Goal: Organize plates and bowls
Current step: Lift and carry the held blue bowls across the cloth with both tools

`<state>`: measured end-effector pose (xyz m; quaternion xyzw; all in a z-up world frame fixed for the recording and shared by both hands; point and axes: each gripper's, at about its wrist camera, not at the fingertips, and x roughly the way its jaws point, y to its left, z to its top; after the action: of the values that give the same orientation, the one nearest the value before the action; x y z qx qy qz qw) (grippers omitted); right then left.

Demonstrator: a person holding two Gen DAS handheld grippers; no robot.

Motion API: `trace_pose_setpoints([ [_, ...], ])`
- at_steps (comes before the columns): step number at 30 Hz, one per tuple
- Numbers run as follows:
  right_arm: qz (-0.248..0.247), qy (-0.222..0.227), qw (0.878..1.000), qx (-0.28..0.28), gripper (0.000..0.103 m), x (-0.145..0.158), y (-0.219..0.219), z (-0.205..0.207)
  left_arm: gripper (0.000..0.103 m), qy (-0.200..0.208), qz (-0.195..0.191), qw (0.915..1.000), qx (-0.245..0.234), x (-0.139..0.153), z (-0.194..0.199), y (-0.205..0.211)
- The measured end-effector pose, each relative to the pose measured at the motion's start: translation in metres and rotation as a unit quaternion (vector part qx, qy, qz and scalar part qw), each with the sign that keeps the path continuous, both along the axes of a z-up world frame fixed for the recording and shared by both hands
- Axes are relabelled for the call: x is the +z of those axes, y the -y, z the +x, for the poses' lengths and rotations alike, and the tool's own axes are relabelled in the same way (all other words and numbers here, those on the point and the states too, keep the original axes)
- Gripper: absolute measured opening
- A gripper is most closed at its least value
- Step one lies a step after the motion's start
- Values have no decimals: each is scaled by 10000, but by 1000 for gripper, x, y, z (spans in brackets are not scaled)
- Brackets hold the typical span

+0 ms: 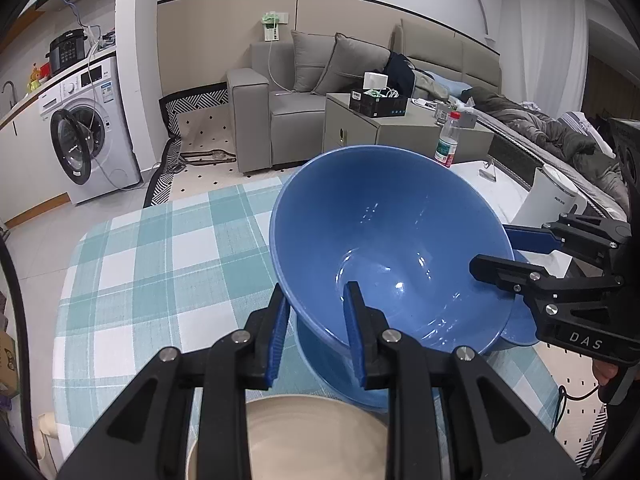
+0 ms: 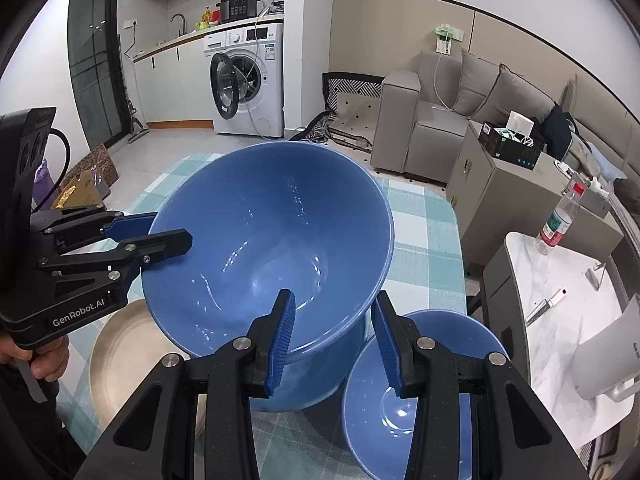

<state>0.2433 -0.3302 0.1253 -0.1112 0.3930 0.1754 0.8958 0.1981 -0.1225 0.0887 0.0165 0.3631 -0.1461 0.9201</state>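
A large blue bowl (image 1: 384, 240) (image 2: 272, 240) is held above the checked tablecloth by both grippers. My left gripper (image 1: 318, 316) straddles its near rim, one finger inside and one outside. My right gripper (image 2: 332, 332) straddles the opposite rim the same way; it shows at the right of the left wrist view (image 1: 492, 252). The jaws look closed on the rim. A smaller blue bowl (image 2: 420, 392) sits on the table under my right gripper. A beige plate (image 1: 316, 436) (image 2: 120, 356) lies under my left gripper. A second blue piece (image 1: 328, 368) lies below the big bowl.
The table with the teal checked cloth (image 1: 160, 264) extends forward. A white kettle (image 2: 608, 352) and a water bottle (image 2: 560, 220) stand on a marble side table (image 2: 560, 280) to the right. A grey cabinet (image 2: 500, 184), sofa and washing machine (image 2: 244, 80) stand beyond.
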Motion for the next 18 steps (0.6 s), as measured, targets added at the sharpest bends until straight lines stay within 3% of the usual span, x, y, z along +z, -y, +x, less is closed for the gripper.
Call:
trace_pose_setpoints([
  [18,-81,-227,9997,63,41,-27,3,-11,25,-193,33,9998,31,-28,-8,2],
])
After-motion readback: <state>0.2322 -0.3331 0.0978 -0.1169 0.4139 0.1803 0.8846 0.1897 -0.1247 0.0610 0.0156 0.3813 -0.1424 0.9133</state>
